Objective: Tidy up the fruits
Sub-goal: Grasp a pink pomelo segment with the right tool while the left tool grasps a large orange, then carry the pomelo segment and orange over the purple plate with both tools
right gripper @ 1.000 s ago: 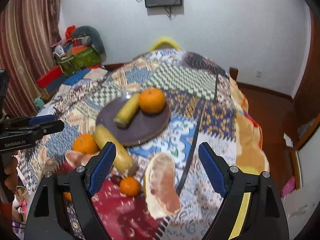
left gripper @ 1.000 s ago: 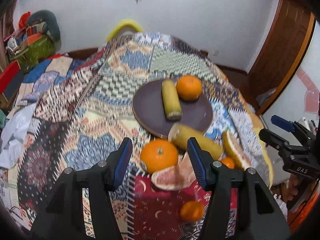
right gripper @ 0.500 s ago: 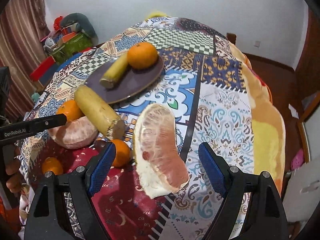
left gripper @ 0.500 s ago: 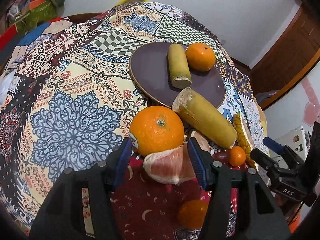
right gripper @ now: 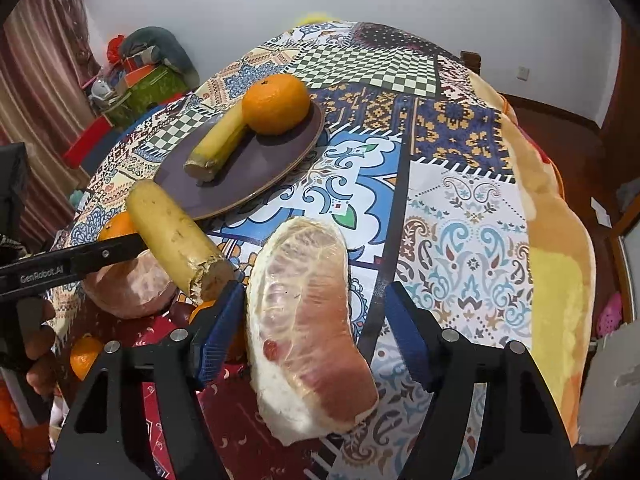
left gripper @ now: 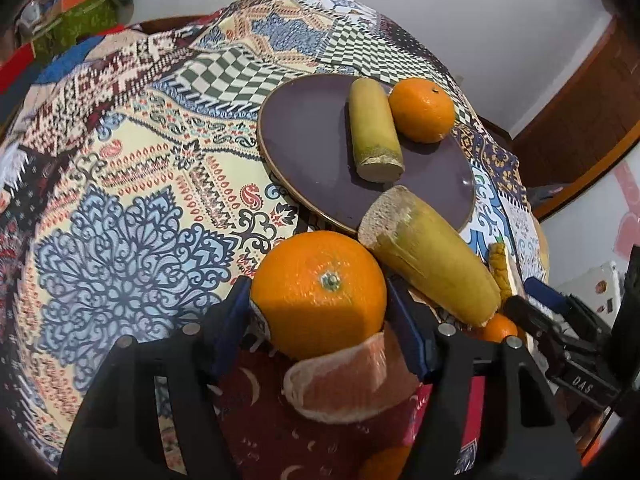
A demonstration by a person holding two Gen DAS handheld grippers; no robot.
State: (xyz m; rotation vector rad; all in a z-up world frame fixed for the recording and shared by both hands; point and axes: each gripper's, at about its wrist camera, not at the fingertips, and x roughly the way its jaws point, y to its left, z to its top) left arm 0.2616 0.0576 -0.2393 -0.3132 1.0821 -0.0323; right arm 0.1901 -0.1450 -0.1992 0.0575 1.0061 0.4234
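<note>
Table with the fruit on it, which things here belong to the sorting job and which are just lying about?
Job:
plate
big orange
pomelo wedge
long yellow piece
left gripper
right gripper

Lying about:
patterned cloth
green box
curtain

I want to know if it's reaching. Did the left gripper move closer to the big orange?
Yes. The left gripper came down toward the table; the big orange now sits between its opening jaws.
</note>
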